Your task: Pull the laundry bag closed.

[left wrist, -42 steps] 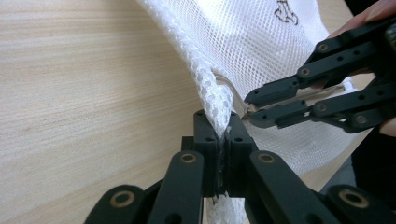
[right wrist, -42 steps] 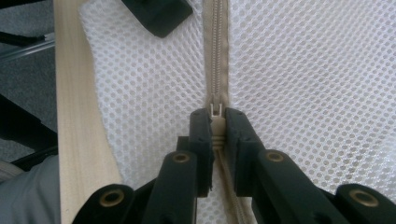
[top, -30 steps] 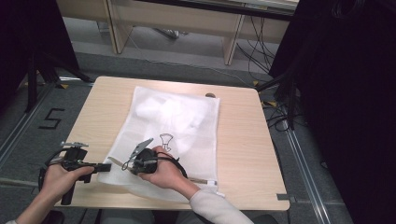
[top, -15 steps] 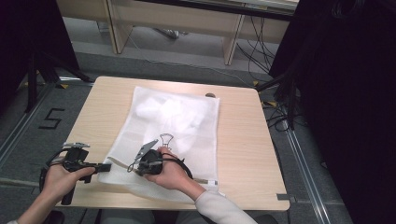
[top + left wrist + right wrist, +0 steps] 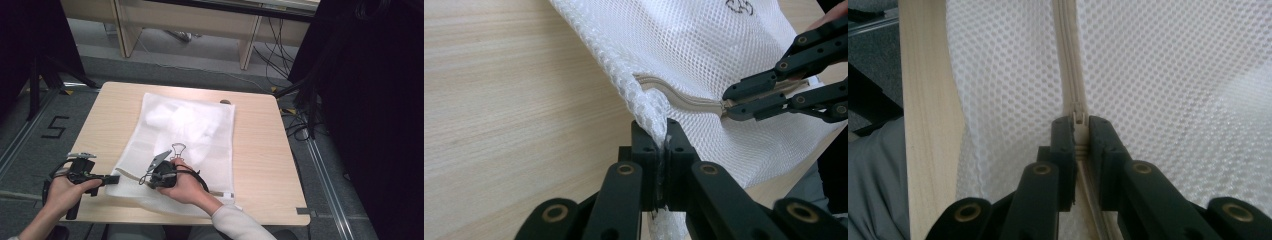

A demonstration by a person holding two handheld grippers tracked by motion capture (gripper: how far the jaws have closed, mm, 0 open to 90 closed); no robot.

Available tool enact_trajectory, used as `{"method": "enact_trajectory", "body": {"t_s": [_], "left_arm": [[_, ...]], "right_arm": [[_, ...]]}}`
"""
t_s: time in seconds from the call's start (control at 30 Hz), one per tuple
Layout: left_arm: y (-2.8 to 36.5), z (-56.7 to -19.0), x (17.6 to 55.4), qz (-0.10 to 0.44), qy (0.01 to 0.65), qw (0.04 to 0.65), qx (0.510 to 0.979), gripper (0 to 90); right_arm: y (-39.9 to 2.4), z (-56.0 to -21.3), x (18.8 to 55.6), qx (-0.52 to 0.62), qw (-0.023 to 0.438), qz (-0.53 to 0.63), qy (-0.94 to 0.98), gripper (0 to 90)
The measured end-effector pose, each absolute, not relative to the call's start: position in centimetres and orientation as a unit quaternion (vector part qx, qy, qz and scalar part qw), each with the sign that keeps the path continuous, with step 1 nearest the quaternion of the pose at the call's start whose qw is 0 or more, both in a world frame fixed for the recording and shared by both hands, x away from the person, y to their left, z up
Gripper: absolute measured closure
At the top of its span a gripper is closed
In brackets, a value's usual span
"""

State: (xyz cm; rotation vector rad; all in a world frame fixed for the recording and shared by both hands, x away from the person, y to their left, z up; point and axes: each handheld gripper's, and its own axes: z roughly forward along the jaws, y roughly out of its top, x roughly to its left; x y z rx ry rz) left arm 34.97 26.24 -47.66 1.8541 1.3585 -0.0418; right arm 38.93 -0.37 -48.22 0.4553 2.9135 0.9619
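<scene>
While floor marking [image 5: 54,128] reads 5, mesh bag [image 5: 192,125]

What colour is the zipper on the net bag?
The zipper is beige, a bit darker than the white mesh bag. The right gripper view shows it best.

The person's left hand [image 5: 65,192] comes in from the bottom left corner of the high view, wrapped around the handle of the black two-jaw left gripper [image 5: 114,178], whose jaws point to the right. In the left gripper view [image 5: 659,150] those jaws stand pressed together with white mesh pinched between them. The right hand [image 5: 185,184], on a forearm in a white sleeve [image 5: 235,225], holds the black two-jaw right gripper [image 5: 142,177] with jaws pointing left toward the other gripper. In the right gripper view [image 5: 1079,131] its jaws are closed on a beige zipper slider.
</scene>
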Motion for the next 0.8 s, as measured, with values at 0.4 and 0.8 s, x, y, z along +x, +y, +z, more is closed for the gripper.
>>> {"method": "enact_trajectory", "body": {"t_s": [0.4, 0.8], "left_arm": [[26.1, -47.7, 35.0, -0.018, 0.540, 0.408, 0.736, 86.1], [26.0, -47.7, 34.9, -0.008, 0.541, 0.406, 0.736, 86.0]], "right_arm": [[-1.0, -48.3, 39.0, 0.151, 0.017, 0.309, 0.939, 82.7], [-1.8, -48.1, 39.1, 0.159, 0.013, 0.303, 0.940, 82.8]]}}
